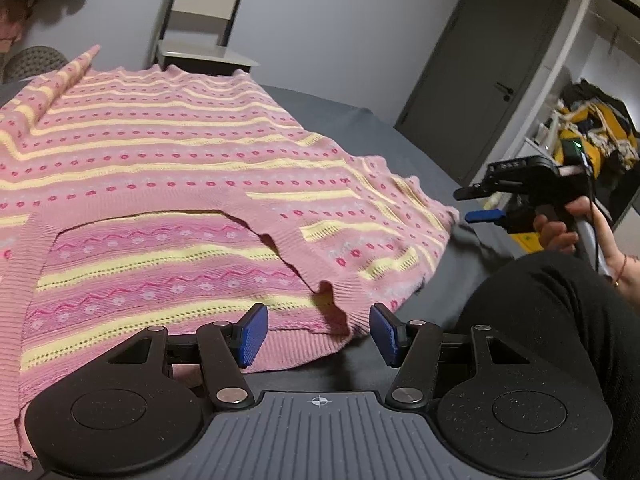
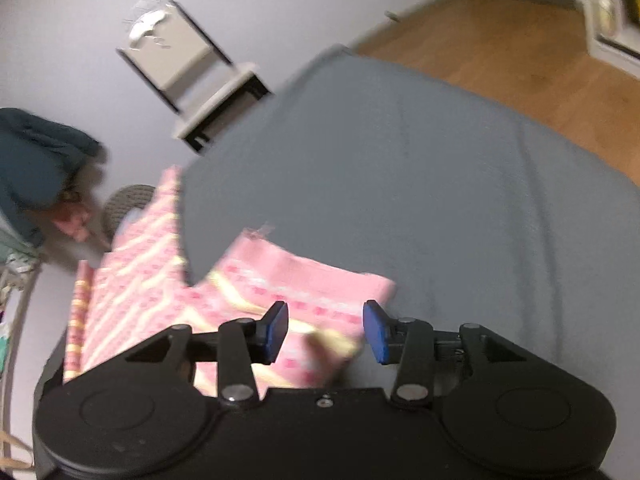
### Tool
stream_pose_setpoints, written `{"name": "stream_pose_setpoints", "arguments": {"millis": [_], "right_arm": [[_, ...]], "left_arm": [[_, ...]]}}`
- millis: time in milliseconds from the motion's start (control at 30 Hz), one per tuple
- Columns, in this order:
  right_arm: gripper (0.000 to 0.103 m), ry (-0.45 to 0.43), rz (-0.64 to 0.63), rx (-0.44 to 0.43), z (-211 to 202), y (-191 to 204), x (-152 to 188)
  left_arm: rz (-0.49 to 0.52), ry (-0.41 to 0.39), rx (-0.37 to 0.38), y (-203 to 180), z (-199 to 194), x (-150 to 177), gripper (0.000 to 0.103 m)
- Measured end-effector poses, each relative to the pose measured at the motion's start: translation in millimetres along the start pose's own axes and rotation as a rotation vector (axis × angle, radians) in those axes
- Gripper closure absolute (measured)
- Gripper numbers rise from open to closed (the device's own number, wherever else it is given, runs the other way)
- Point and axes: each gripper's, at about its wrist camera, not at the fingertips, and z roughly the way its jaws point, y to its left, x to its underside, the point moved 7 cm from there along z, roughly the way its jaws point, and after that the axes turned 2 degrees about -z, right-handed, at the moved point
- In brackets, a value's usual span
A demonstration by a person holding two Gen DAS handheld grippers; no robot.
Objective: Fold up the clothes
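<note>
A pink knit sweater (image 1: 168,168) with yellow stripes and small flower dots lies spread on a grey bed (image 1: 360,120), neckline toward me. My left gripper (image 1: 318,334) is open just in front of the ribbed collar edge, with nothing between its blue pads (image 1: 252,336). In the left wrist view the right gripper (image 1: 478,204) hovers open off the sweater's right edge, held by a hand (image 1: 576,232). The blurred right wrist view has my right gripper (image 2: 326,332) open above a folded sleeve end of the sweater (image 2: 280,284), apart from it.
A white chair (image 1: 204,12) stands against the wall beyond the bed. A grey door (image 1: 480,68) and shelves with yellow items (image 1: 588,132) are at the right. A dark trouser leg (image 1: 540,304) rests on the bed's near right. Wooden floor (image 2: 500,48) lies past the bed (image 2: 440,180).
</note>
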Motion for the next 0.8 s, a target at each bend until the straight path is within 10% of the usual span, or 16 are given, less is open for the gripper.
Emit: {"name": "stream_pose_setpoints", "arguments": {"millis": [133, 433, 667, 800], "right_arm": [[0.061, 0.046, -0.095, -0.129, 14, 40, 6], [0.061, 0.11, -0.219, -0.059, 57, 76, -9], [0.021, -0.224, -0.762, -0.177, 17, 255, -8], [0.006, -0.224, -0.765, -0.294, 26, 363, 24]], "left_arm": [[0.021, -0.064, -0.088, 11, -12, -11, 0.046], [-0.136, -0.35, -0.437, 115, -99, -47, 0.026], [-0.459, -0.448, -0.707, 232, -170, -38, 0.026], [-0.528, -0.537, -0.712, 258, -183, -48, 0.026]]}}
